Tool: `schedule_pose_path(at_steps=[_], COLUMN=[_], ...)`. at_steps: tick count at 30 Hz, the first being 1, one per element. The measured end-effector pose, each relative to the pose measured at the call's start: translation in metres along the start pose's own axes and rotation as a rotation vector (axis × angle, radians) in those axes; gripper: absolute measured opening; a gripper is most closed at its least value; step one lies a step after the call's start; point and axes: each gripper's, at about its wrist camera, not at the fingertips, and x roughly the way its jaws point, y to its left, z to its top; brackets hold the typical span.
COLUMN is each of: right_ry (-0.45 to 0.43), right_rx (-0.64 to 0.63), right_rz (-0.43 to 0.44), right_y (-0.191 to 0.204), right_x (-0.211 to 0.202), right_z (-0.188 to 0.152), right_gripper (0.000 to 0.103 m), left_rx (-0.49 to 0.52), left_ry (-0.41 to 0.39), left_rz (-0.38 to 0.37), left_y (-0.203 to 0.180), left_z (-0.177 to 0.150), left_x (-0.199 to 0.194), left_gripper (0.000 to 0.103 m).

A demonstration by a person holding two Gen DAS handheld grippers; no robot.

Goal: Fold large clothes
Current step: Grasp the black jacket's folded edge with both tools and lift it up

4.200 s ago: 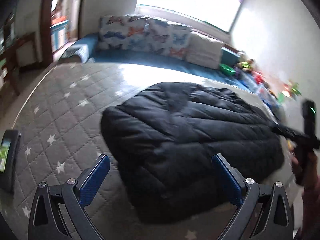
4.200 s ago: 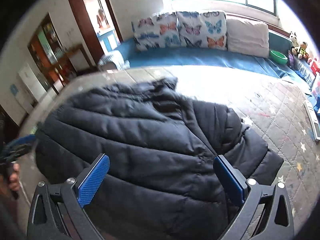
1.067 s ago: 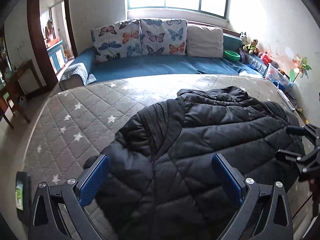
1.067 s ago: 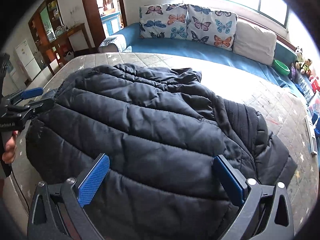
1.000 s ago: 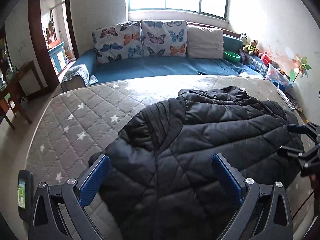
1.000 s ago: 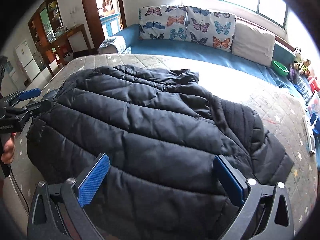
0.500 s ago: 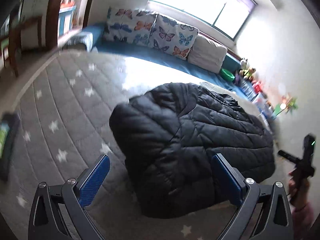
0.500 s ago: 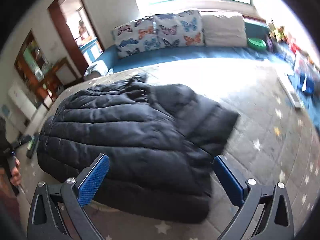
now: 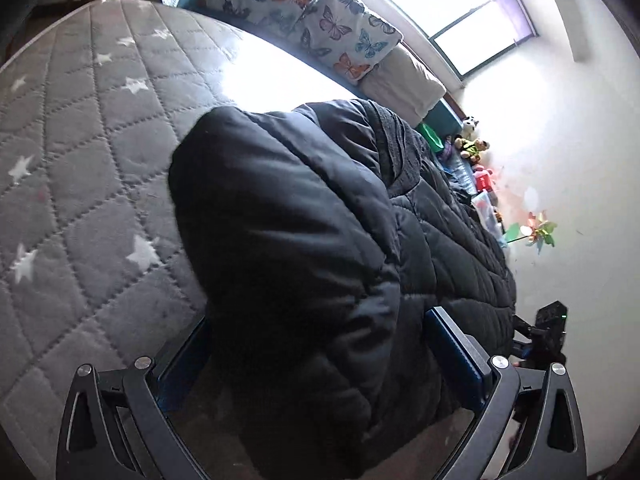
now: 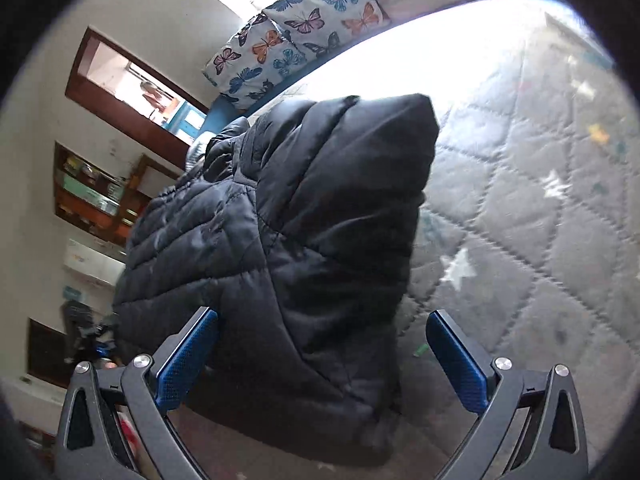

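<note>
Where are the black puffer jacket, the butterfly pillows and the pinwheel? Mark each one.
black puffer jacket (image 9: pixel 304 248), left wrist view, on the quilted bulk near its middle.
butterfly pillows (image 10: pixel 296 36), right wrist view, on the printed face where two pillows meet.
pinwheel (image 9: pixel 536 232), left wrist view, on its coloured vanes by the wall.

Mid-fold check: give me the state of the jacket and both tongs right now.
jacket: lying folded on the mattress, near end between both tongs
left tongs: open, straddling the jacket's corner
right tongs: open, straddling the other corner
</note>
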Motion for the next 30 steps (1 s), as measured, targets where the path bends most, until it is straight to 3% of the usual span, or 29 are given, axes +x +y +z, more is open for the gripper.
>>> schedule_pose_path(at_steps=[7,26,30], right_ry=[0.023,0.176,0.186], right_rx=[0.040,-0.083,-0.098], right_rz=[0.074,0.086,0.094], right_y=[-0.008,0.011,0.009], right_x=[0.012,0.028,0.029], right_z=[0.008,0.021,0.026], right_gripper=[0.103,0.103,0.103], left_rx=[0.012,0.005,-0.033], left_ry=[0.044,0.118,0.120], left_rz=[-0.009,-0.001,-0.049], left_y=[0.000,-0.005,0.006], left_z=[0.009,0.021,0.019], left_x=[0.015,0.030,0.035], left_gripper=[0.103,0.103,0.103])
